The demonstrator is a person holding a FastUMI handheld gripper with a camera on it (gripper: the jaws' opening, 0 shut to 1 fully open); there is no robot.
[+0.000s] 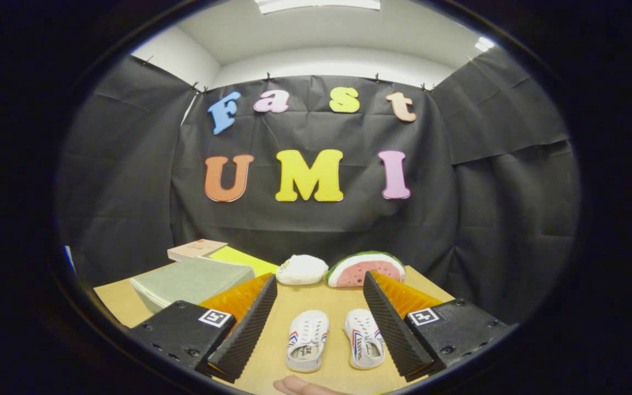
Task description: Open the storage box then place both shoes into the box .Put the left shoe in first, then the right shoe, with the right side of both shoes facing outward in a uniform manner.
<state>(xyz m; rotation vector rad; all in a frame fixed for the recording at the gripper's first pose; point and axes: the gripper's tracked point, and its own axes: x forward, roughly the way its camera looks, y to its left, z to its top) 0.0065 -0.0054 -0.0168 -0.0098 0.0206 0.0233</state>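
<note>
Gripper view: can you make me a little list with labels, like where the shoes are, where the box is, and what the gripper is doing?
shoes: two white shoes, left one and right one, side by side on the table, toes pointing away
storage box: grey-green box, lid closed, beyond the left finger
hand-held gripper: open, holding nothing, shoes between its fingers
other things: watermelon slice toy, white round toy, book
person: a fingertip near the shoes

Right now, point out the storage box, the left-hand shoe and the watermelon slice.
storage box (192,281): gripper view, its closed lid.
left-hand shoe (307,340): gripper view, its laced upper.
watermelon slice (362,271): gripper view, its red flesh.
</note>
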